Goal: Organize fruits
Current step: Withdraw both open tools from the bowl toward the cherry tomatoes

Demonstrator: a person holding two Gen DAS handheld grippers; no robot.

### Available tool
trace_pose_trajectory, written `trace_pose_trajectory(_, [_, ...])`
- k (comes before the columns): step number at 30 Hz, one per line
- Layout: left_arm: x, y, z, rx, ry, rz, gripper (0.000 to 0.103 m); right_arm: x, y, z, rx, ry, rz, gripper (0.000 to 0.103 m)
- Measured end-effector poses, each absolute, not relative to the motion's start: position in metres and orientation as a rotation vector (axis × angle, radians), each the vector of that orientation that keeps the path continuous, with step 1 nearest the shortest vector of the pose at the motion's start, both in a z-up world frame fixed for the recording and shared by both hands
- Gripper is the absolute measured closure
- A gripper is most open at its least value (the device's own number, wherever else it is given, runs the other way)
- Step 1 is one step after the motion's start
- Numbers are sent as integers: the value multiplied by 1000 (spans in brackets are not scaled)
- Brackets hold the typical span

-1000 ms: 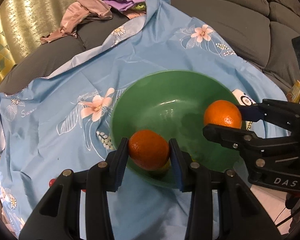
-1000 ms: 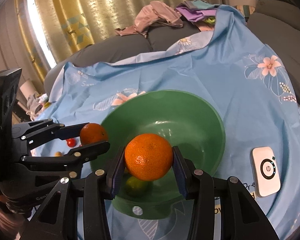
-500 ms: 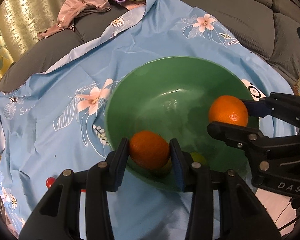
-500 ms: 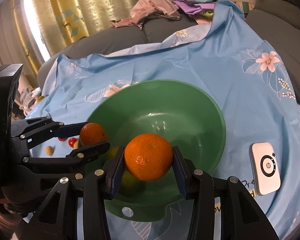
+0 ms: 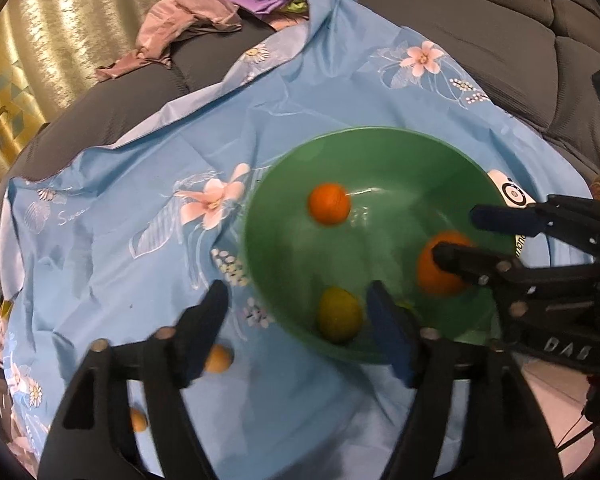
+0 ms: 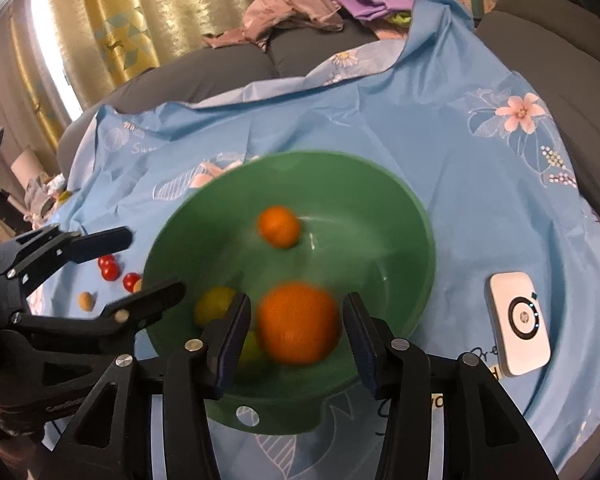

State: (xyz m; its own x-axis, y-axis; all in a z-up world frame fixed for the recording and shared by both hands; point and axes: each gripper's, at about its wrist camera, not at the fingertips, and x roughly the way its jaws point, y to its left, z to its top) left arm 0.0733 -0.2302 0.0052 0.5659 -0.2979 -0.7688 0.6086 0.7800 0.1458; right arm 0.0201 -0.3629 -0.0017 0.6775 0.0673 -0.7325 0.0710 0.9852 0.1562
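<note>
Covering the sofa, a blue floral cloth (image 6: 440, 152) carries a green bowl (image 6: 412, 216). Inside it: a large orange (image 6: 298, 328), a smaller orange (image 6: 279, 226) farther in, and a yellow-green fruit (image 5: 339, 314). The right gripper (image 6: 296, 334) stands open, the large orange between its pads, apparently untouched, blurred. The left gripper (image 5: 296, 312) gapes wide and empty at the bowl's near-left rim. Cherry tomatoes (image 6: 110, 270) lie outside on the cloth.
</note>
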Motion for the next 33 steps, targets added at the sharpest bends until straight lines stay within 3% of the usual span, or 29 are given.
trace_pose_trajectory(6, [64, -209, 14, 383, 804, -516, 21, 10, -359, 10, 187, 797, 3, 51])
trace_pose_trajectory(9, [60, -193, 17, 339, 824, -498, 10, 5, -351, 16, 197, 782, 34, 51])
trace_pose_trajectory(18, [42, -111, 25, 7, 897, -525, 10, -11, -311, 27, 186, 766, 150, 51])
trace_pose_trajectory(30, [9, -10, 33, -362, 865, -479, 10, -19, -231, 24, 87, 820, 309, 50])
trace_pose_trajectory(32, [5, 3, 34, -428, 849, -502, 1, -20, -220, 22, 74, 829, 329, 50])
trace_pose_trajectory(33, [2, 10, 36, -455, 823, -511, 1, -22, -217, 22, 70, 831, 335, 50])
